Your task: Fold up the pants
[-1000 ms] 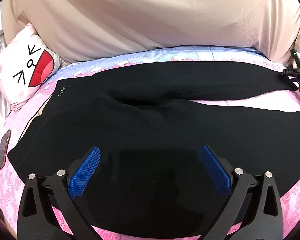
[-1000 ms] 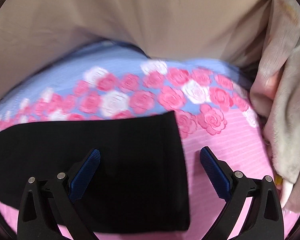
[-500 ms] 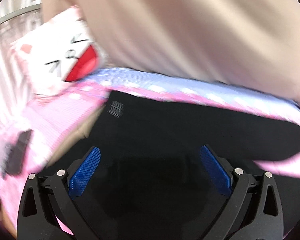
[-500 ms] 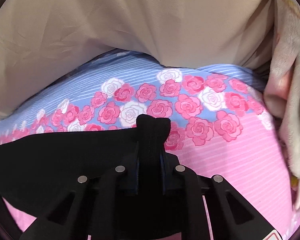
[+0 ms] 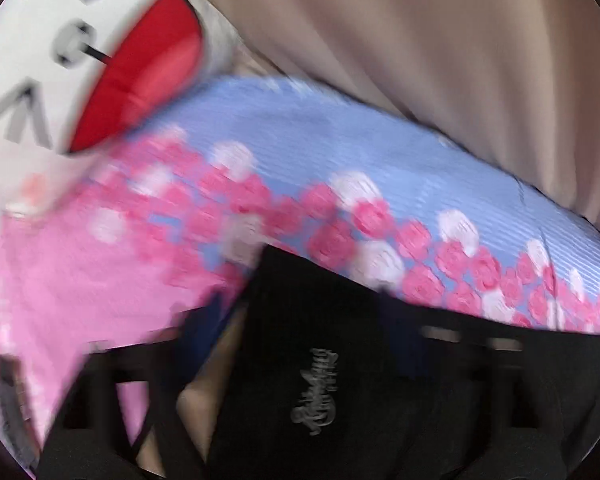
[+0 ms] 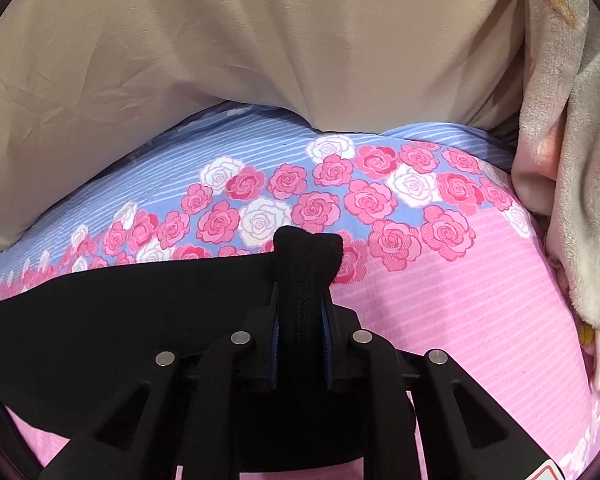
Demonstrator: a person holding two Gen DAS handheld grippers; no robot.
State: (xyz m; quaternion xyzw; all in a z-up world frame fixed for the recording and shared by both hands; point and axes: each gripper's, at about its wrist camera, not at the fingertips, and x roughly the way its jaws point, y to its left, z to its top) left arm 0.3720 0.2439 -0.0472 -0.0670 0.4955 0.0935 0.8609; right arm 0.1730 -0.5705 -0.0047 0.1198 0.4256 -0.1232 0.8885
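The black pants lie on a pink and blue rose-print bedsheet. In the blurred left wrist view their waistband corner with a silver logo [image 5: 320, 392] sits between my left gripper's [image 5: 300, 344] fingers; the blur hides how far the jaws stand apart. In the right wrist view my right gripper [image 6: 302, 320] is shut on the hem of a pant leg [image 6: 304, 256], which bunches up between the blue pads. The rest of that leg [image 6: 120, 320] stretches away to the left.
A white cartoon-face pillow [image 5: 80, 60] lies at the far left. A beige cover [image 6: 260, 40] rises behind the bed. A fluffy grey and pink blanket [image 6: 572, 160] lies at the right edge. The bedsheet [image 6: 460, 300] shows bare to the right.
My right gripper closed on the leg hem and stays shut. My left gripper moved fast to the waistband's far left corner, and its jaws look narrower than before.
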